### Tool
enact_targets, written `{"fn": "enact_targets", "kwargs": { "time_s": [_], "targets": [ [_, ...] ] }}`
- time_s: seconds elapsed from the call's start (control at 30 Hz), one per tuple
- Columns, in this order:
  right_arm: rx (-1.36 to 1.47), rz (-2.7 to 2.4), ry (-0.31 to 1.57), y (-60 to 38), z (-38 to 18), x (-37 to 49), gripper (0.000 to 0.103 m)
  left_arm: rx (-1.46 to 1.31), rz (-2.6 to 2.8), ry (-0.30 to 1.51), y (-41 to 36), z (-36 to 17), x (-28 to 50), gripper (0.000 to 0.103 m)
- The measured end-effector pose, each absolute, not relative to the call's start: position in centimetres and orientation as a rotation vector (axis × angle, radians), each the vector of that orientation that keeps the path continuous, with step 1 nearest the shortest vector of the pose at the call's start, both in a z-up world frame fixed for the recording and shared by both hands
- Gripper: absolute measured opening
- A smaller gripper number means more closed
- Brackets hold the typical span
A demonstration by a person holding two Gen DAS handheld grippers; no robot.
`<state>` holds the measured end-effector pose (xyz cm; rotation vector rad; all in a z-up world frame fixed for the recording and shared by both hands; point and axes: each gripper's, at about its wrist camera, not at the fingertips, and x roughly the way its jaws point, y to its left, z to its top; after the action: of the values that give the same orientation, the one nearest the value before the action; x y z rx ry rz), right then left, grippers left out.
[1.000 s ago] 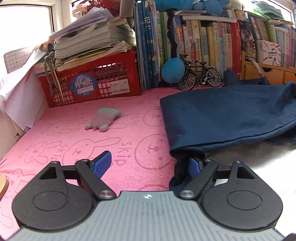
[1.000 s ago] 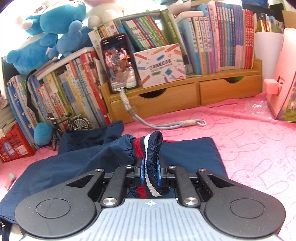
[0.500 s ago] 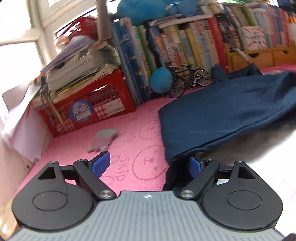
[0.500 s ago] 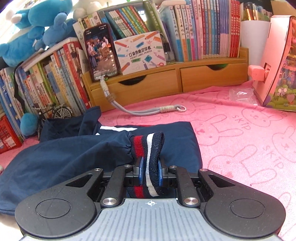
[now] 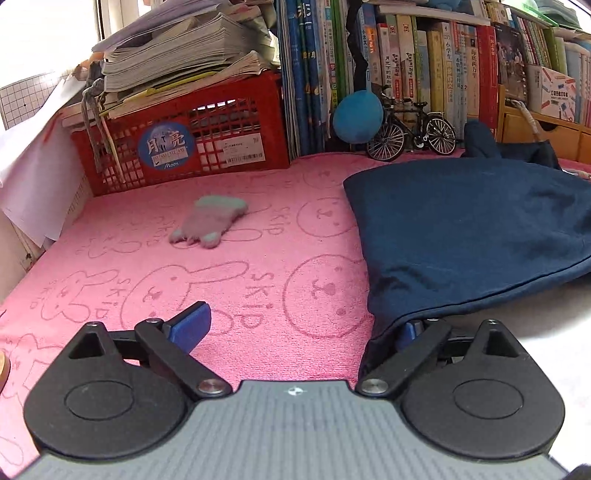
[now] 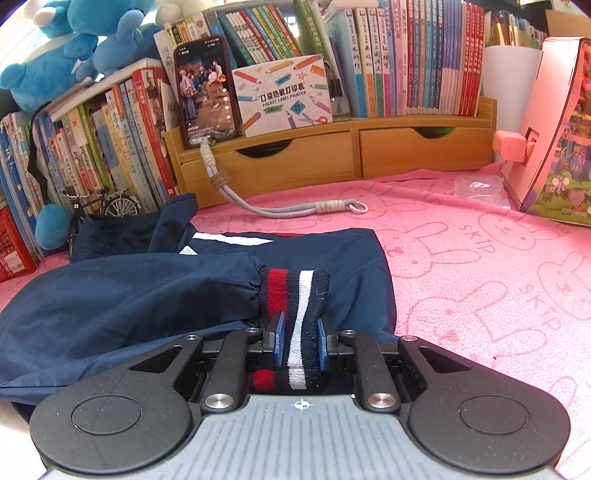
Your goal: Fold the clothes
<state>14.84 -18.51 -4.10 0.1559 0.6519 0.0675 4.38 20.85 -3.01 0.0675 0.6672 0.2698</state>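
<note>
Jacket (image 5: 472,236) lies on the pink bench cover, ahead and right of the left gripper (image 5: 299,328). Left view: jaws have just been opening and stand wide apart; the hem drapes over the right finger only, unclamped. Right view: the right gripper (image 6: 299,345) is clamped on the striped cuff (image 6: 299,295), sleeve laid across the jacket. Lower the cuff flat onto the body before releasing; keep the sleeve straight and unwrinkled.

Bright daylight, you see white glare from the window (image 5: 48,33) at top left, soft shadows, sharp middle, edges bent and curved, dark blurry corners.
</note>
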Motion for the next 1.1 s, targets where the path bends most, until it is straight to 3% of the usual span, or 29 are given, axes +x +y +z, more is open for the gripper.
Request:
{"fn": "enact_targets", "kwargs": {
  "time_s": [0.2,0.47,0.6,0.77,0.93,1.1],
  "targets": [
    [0.134,0.042,0.574,-19.5,-2.2,13.2,0.018,0.041,0.265,0.676,21.3,-3.1,4.4,0.099],
    [0.201,0.157,0.627,-19.4,-2.0,12.2,0.02,0.047,0.271,0.678,21.2,-3.1,4.5,0.1],
    [0.174,0.315,0.644,-15.4,-1.3,11.5,0.041,0.028,0.261,0.682,21.5,-3.1,4.6,0.101],
    [0.102,0.402,0.673,-9.6,-1.3,12.0,0.046,-0.066,0.209,0.711,23.0,-3.4,4.6,0.103],
    [0.028,0.375,0.775,-6.4,-2.7,12.7,0.046,0.068,0.145,0.722,22.3,-2.6,3.5,0.103],
    [-0.051,0.373,0.733,-5.9,-3.4,11.3,0.048,0.117,0.143,0.712,22.8,-1.2,1.7,0.103]
  ]
}}
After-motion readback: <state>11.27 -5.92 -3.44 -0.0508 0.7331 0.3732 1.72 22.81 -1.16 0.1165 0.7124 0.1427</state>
